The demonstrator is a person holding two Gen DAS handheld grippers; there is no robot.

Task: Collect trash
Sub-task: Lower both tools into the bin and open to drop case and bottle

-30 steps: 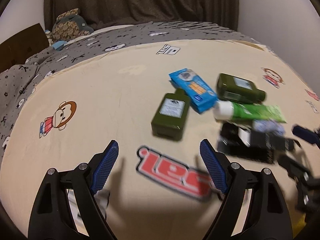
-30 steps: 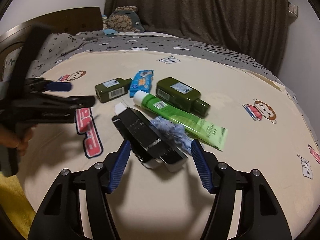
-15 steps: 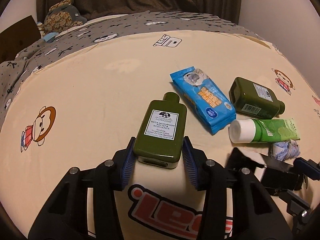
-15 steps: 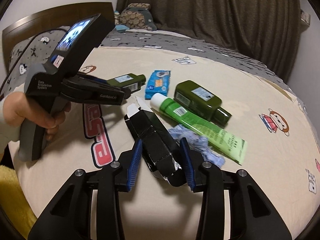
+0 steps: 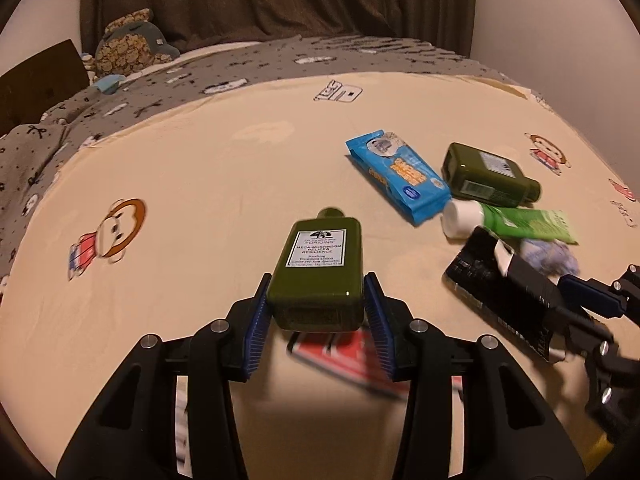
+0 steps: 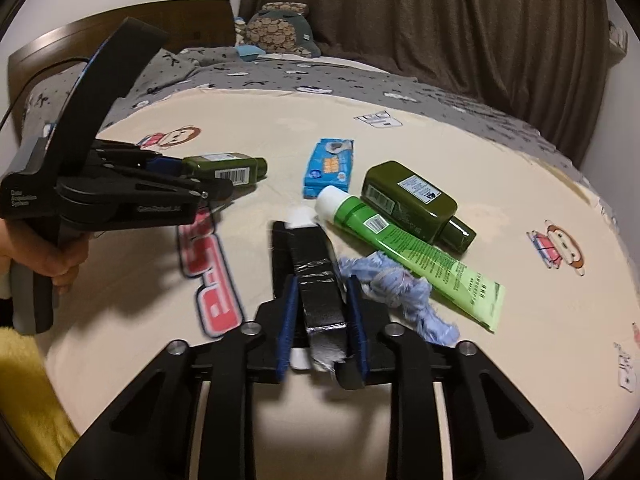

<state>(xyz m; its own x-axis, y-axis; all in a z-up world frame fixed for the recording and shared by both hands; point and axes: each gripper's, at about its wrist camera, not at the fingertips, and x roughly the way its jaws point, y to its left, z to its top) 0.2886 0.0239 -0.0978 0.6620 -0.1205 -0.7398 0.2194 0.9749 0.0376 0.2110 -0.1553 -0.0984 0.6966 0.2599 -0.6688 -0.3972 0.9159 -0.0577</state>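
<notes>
Broadly, a cream bedsheet [image 5: 224,184] printed with cartoon monkeys covers the bed, a grey patterned blanket [image 5: 256,60] lying across its far end below a dark curtain [image 6: 460,24].

Left gripper [image 5: 316,312] is clamped on a green lotion bottle [image 5: 318,272], blue pads pressing its two sides near the base, cap pointing toward twelve o'clock; the bottle looks lifted off the sheet. In the right wrist view a hand [image 6: 44,256] grips this tool's handle at nine o'clock.

Right gripper [image 6: 322,322] grasps a black carton [image 6: 314,276]; its jaws have just been closing, and the pads now squeeze the crumpled box between them.

From that carton, a green tube [image 6: 404,248] with a white cap lies at two o'clock, a second green bottle [image 6: 412,200] just beyond it. A blue wipes packet [image 6: 330,168] sits at twelve o'clock, and a crumpled pale-blue wad [image 6: 400,292] lies at three o'clock, touching the tube.
</notes>
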